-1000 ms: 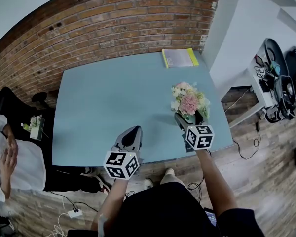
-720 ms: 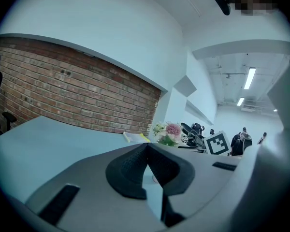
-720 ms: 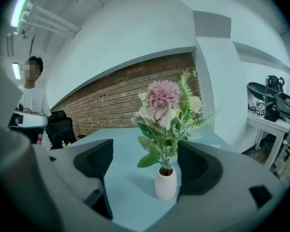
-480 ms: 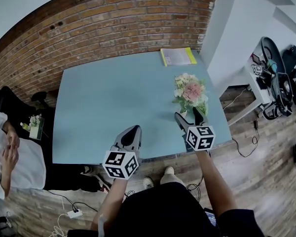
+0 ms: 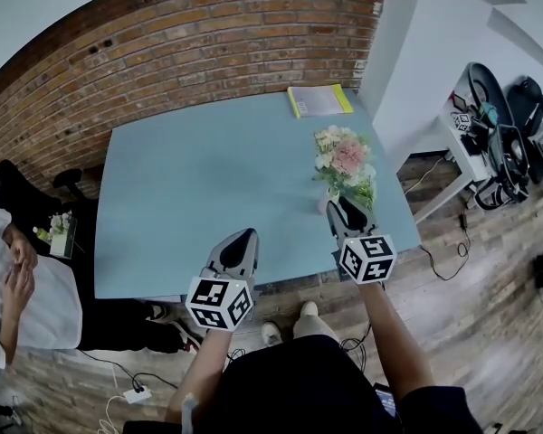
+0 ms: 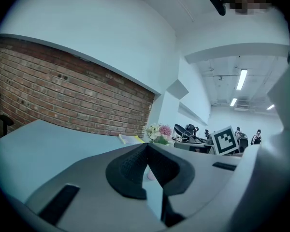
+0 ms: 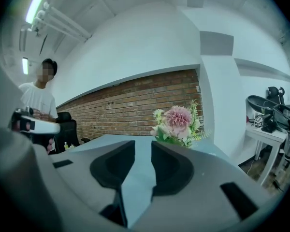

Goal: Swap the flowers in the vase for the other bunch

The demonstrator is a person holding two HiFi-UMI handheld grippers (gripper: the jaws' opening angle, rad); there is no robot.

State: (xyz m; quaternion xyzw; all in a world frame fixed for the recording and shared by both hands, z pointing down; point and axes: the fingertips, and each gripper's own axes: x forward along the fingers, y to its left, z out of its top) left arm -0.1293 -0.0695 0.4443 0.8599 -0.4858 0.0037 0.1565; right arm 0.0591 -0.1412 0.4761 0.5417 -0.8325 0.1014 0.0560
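Note:
A bunch of pink and white flowers (image 5: 346, 159) with green leaves stands in a small pale vase (image 5: 326, 202) near the right edge of the blue table (image 5: 190, 179). My right gripper (image 5: 344, 210) hovers just in front of the vase, not touching it. Its jaws have just been closing and now stand a narrow gap apart with nothing between them; the flowers (image 7: 179, 124) show beyond them in the right gripper view. My left gripper (image 5: 242, 239) hangs over the table's near edge, its pads (image 6: 135, 163) meeting at the tip, empty. A second small bunch (image 5: 65, 222) sits off the table at far left.
A yellow-edged booklet (image 5: 319, 100) lies at the table's far right corner. A brick wall (image 5: 163, 52) runs behind the table. A seated person (image 5: 14, 287) is at the left. A white side table (image 5: 475, 125) with gear stands to the right, with cables on the wooden floor.
The right gripper has pulled back from under the flowers toward the near edge, leaving the vase standing, and its jaws have narrowed. The left gripper has shifted only slightly.

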